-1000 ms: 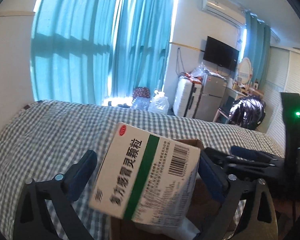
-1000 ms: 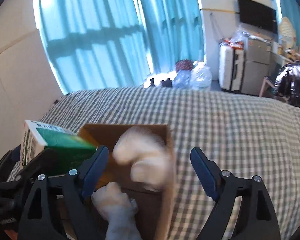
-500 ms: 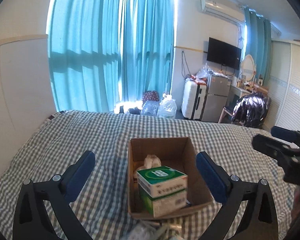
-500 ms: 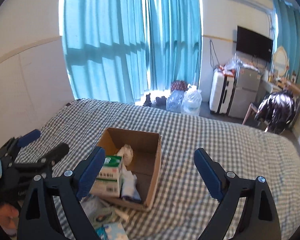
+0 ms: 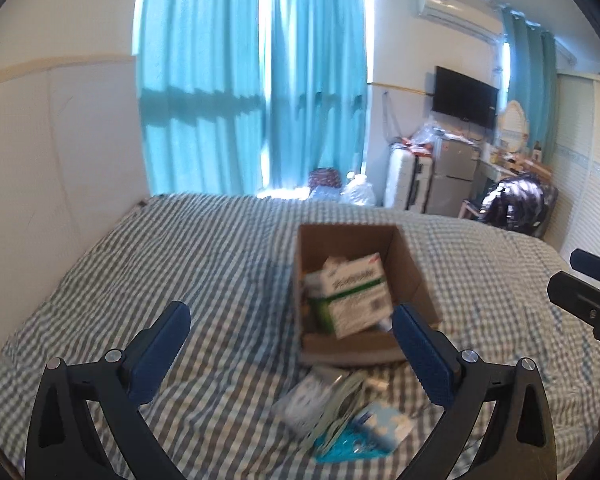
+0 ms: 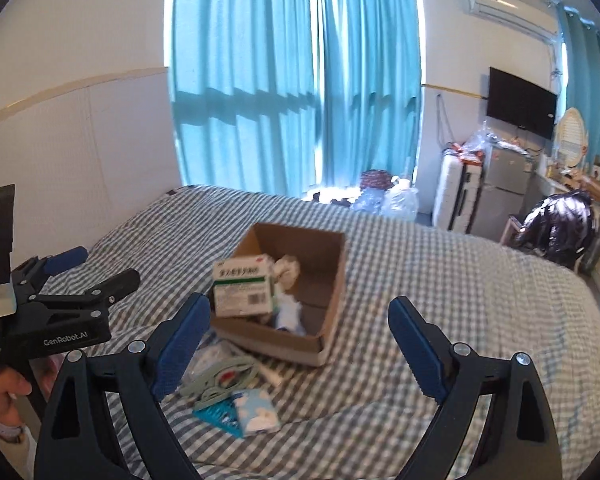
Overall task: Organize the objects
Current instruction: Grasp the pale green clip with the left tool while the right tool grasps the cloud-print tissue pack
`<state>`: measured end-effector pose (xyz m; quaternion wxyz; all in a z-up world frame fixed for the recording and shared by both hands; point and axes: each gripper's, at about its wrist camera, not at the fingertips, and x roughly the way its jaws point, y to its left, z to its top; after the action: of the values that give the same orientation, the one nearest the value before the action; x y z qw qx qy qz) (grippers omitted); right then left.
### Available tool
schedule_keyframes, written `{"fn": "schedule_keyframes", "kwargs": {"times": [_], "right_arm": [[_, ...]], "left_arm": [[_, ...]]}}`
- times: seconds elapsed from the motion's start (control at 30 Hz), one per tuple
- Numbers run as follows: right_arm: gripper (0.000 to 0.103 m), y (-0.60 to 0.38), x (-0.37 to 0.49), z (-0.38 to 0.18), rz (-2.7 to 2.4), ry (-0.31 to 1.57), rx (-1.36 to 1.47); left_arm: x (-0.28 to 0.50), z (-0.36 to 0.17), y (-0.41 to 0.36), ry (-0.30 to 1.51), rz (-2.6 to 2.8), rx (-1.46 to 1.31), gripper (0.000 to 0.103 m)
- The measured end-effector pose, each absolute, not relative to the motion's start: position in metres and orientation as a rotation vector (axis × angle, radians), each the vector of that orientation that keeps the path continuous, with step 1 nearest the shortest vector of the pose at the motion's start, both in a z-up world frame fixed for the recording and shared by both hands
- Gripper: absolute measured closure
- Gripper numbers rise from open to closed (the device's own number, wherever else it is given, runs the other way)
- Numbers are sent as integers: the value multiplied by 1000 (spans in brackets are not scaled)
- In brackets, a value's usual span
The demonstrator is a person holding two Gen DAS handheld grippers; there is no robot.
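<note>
Left gripper jaws spread wide, nothing between the blue pads, held above the checked bed short of the cardboard box. Right gripper likewise wide apart and empty (its jaws have just been opening a little further), touching nothing. Green-and-white medicine box lies tilted inside the cardboard box, beside crumpled white paper; loose packets lie on the bed just in front of the box.
</note>
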<state>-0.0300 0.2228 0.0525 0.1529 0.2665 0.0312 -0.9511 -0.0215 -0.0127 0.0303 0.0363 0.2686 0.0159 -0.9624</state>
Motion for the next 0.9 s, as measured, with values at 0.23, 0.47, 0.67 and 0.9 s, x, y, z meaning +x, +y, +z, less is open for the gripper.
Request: {"fn": "schedule_keyframes", "kwargs": {"times": [0.23, 0.47, 0.67, 0.9], "right_arm": [[12, 207, -43, -38, -2647, 42, 917], [12, 189, -63, -104, -2584, 147, 1075], [12, 176, -81, -149, -2479, 117, 1244], [30, 162, -90, -183, -2364, 163, 1398]], "left_arm": [[-11, -38, -28, 132, -2876, 868, 0], [-19, -92, -17, -53, -2861, 994, 0], [-32, -129, -21, -73, -2811, 1148, 0], [-31, -144, -23, -3, -2802, 1234, 0]]}}
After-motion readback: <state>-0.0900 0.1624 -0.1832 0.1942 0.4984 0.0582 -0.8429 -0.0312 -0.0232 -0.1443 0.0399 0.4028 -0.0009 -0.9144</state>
